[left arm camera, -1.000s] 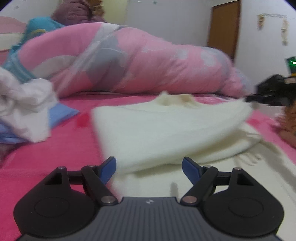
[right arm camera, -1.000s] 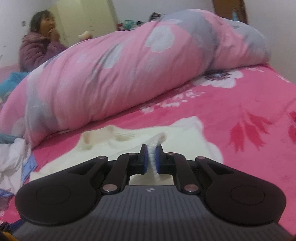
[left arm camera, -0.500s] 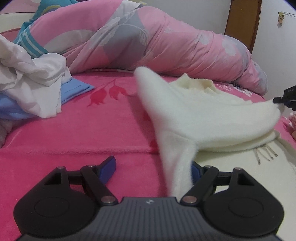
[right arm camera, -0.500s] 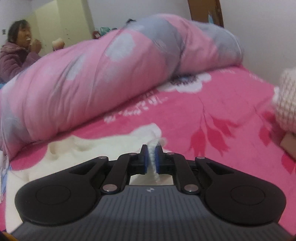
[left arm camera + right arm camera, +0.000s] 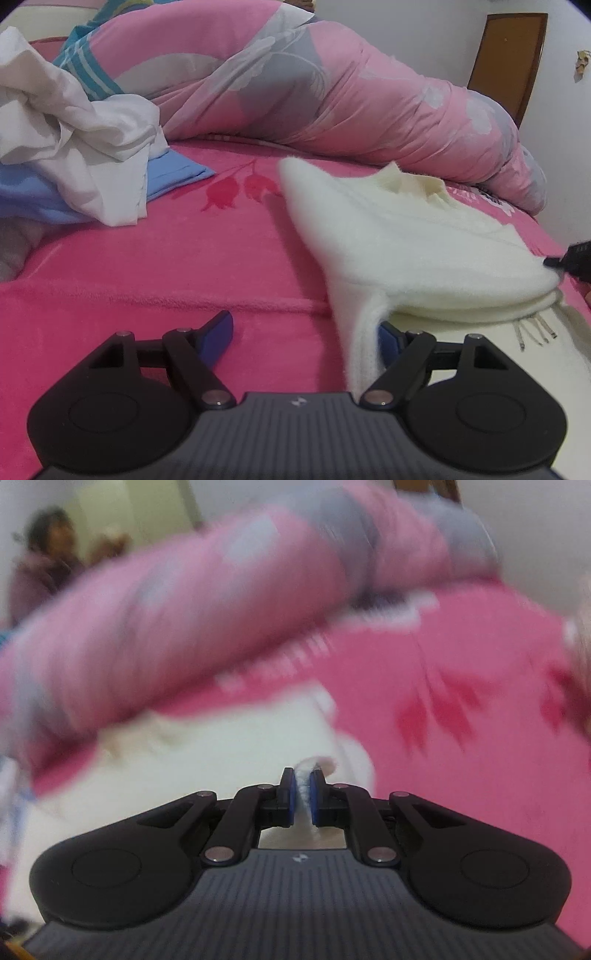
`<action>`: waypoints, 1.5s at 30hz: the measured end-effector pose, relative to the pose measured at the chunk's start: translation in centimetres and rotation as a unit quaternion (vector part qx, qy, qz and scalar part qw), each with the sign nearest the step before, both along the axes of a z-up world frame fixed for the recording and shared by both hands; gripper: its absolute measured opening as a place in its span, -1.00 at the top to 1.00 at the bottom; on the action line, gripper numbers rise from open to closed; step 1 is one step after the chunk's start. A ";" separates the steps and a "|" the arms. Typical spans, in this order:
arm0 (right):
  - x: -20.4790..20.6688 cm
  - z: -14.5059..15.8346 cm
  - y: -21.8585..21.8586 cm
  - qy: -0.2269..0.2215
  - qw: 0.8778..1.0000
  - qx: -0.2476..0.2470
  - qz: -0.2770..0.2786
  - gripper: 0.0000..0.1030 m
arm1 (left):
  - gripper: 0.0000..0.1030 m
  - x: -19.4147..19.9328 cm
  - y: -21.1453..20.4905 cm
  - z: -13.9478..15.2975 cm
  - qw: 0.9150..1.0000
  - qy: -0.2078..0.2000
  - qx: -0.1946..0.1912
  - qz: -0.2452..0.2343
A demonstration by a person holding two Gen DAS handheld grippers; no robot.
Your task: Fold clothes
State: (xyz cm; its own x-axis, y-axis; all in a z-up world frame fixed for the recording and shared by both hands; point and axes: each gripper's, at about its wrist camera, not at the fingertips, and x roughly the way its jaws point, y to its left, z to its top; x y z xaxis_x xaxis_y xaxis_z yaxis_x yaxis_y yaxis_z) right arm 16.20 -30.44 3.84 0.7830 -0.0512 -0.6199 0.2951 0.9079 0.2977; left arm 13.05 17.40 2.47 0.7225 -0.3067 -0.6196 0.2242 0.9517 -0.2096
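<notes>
right hand-held gripper (image 5: 303,794) pinched cream sweater (image 5: 406,236) edge | left hand-held gripper (image 5: 306,332) spread, fabric draped on one finger | soft, light, floppy; grip hems

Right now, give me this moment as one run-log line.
task: fold clothes | left gripper: open, fabric draped on one finger | right gripper: shut on cream fleece garment | surface: pink bed blanket

fuzzy cream knit sweater (image 5: 399,236), plush pink fleece blanket (image 5: 155,266), smooth crumpled white cloth (image 5: 74,122) upper left, matt black plastic left gripper (image 5: 306,334)
</notes>
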 end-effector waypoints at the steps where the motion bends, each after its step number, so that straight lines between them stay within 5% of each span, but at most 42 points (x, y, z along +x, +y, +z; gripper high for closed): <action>1: -0.1 -0.6 -0.4 0.002 1.000 0.012 -0.002 0.88 | -0.56 0.0 0.0 0.0 1.000 0.000 0.000 0.000; 7: 0.5 -0.7 -1.3 0.003 1.000 0.004 0.017 0.76 | -0.56 0.0 -0.2 -0.1 1.000 0.001 0.007 -0.003; 9: 0.3 -1.2 -2.1 0.015 1.000 0.007 0.004 0.17 | -0.56 0.0 -0.3 0.0 1.000 0.000 0.011 -0.007; 11: -0.6 -1.5 -3.5 0.010 0.999 0.037 -0.025 0.01 | -0.56 -0.1 -0.4 0.0 1.000 0.000 0.014 -0.010; 16: -3.8 0.1 -5.1 -0.005 0.995 0.064 -0.075 0.07 | -0.56 -0.9 0.5 1.2 1.000 -0.008 -0.006 -0.018; 20: -5.0 3.4 -2.2 -0.046 0.998 0.033 -0.012 0.25 | -0.56 -2.3 1.1 2.9 0.997 -0.064 -0.033 -0.015; 25: -3.3 3.8 4.2 -0.039 0.992 -0.051 0.108 0.46 | -0.56 -1.6 -0.6 3.4 0.991 -0.124 -0.049 -0.030; 30: -0.3 -1.9 6.8 0.027 0.987 -0.124 0.102 0.54 | -0.54 1.5 -3.2 -0.5 0.998 -0.018 -0.010 -0.067; 34: 0.1 0.1 8.5 0.030 0.979 -0.174 0.100 0.53 | -0.55 1.7 -1.6 -0.5 0.997 0.000 -0.053 -0.057; 37: 0.6 1.2 10.5 0.013 0.971 -0.196 0.138 0.54 | -0.56 1.8 -2.3 -0.5 0.998 -0.001 -0.035 -0.056; 40: 3.8 -2.0 11.2 0.055 0.964 -0.202 0.163 0.56 | -0.57 1.6 -2.9 -0.5 0.998 -0.009 -0.013 -0.057; 45: 5.7 -1.3 12.6 0.075 0.959 -0.231 0.147 0.55 | -0.57 1.3 -2.2 -0.8 0.998 -0.004 -0.031 -0.051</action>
